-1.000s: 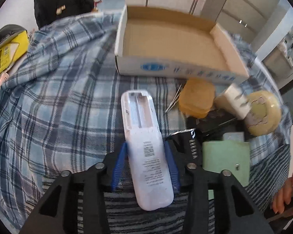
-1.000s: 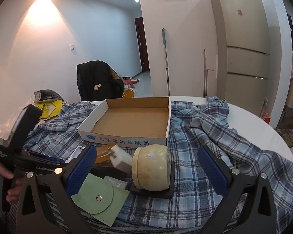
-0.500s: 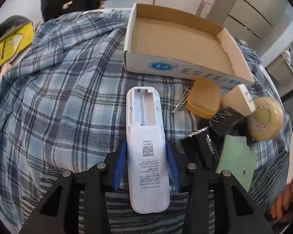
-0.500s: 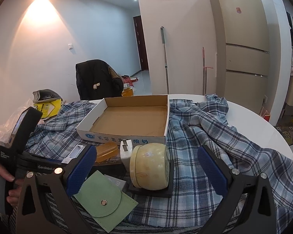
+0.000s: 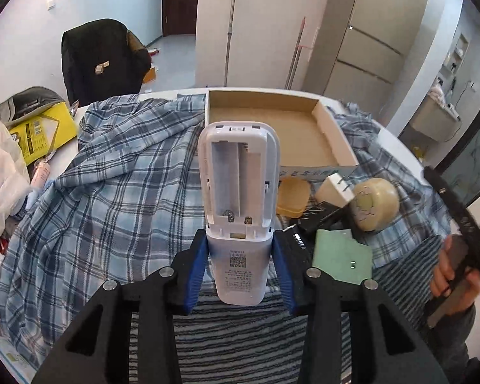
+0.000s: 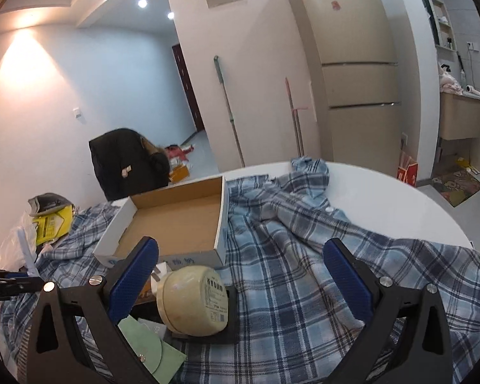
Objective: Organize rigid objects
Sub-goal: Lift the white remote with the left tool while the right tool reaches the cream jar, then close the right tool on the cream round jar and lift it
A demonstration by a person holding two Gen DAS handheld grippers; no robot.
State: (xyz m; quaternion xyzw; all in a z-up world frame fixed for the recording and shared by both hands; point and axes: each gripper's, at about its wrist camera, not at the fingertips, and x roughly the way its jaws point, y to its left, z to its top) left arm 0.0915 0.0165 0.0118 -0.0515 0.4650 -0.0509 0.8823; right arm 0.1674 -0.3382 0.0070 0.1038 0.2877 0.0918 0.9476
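My left gripper (image 5: 239, 260) is shut on a white remote control (image 5: 238, 198), back side up with its battery bay open and empty, tilted up above the plaid cloth in front of the open cardboard box (image 5: 265, 131). My right gripper (image 6: 240, 281) is open and empty, low over the cloth. Between its fingers sits a cream round tin (image 6: 192, 300), which also shows in the left wrist view (image 5: 374, 204). The box (image 6: 172, 227) stands behind the tin.
Beside the tin lie a yellow case (image 5: 292, 196), a white plug adapter (image 5: 332, 188), a black flat object (image 5: 320, 217) and a green pouch (image 5: 342, 256). A yellow package (image 5: 38, 134) and plastic bags sit at the left edge. A blue plaid shirt (image 6: 304, 256) covers the round white table (image 6: 384, 192).
My left gripper has lifted and tilted the remote upward, so the view now looks across the table rather than down. My right gripper has risen slightly and moved closer to the tin.
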